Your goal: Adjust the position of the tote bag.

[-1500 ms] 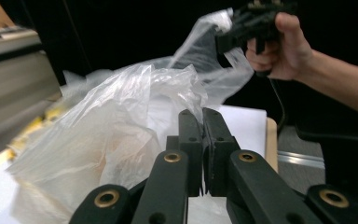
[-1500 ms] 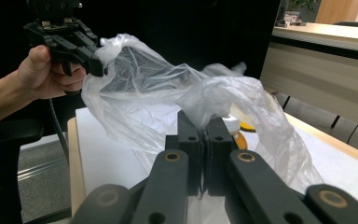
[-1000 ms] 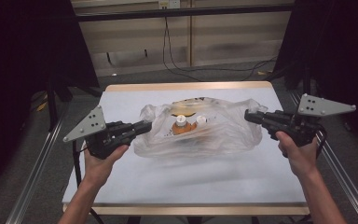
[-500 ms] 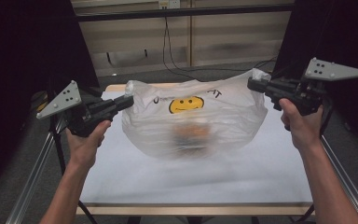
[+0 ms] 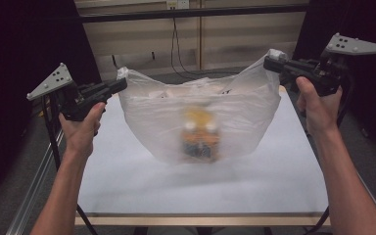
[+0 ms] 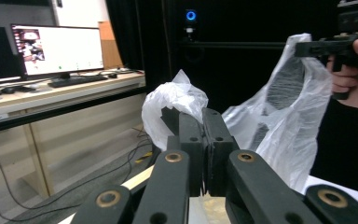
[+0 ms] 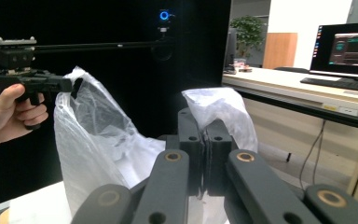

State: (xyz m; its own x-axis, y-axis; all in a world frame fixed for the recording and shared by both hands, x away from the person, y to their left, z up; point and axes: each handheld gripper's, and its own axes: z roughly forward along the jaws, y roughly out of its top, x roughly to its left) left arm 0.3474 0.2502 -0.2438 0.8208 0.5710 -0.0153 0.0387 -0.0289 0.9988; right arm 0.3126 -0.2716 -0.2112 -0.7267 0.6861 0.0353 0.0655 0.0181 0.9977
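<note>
A clear plastic bag (image 5: pixel 235 115) hangs stretched between my two grippers above the white table (image 5: pixel 127 181). Orange and dark items (image 5: pixel 199 139), blurred, sag in its bottom. My left gripper (image 5: pixel 122 84) is shut on the bag's left handle (image 6: pixel 177 100). At the upper right, my right gripper (image 5: pixel 268 62) is shut on the bag's other handle (image 7: pixel 216 107). In the left gripper view the jaws stand pressed together on crumpled plastic, with the right gripper (image 6: pixel 303 48) farther off. The right gripper view shows the same grip, with the left gripper (image 7: pixel 72 85) at the far left.
Metal rails (image 5: pixel 34 196) run along the table's sides. Cables (image 5: pixel 176 54) lie on the floor behind the table. Desks with monitors (image 6: pixel 56 49) stand beyond the rig, and a dark frame bar (image 5: pixel 191 12) crosses above the table's far edge.
Both grippers have risen and spread apart, lifting the bag off the table. It lay flat a second ago; now it hangs with its contents sagging low.
</note>
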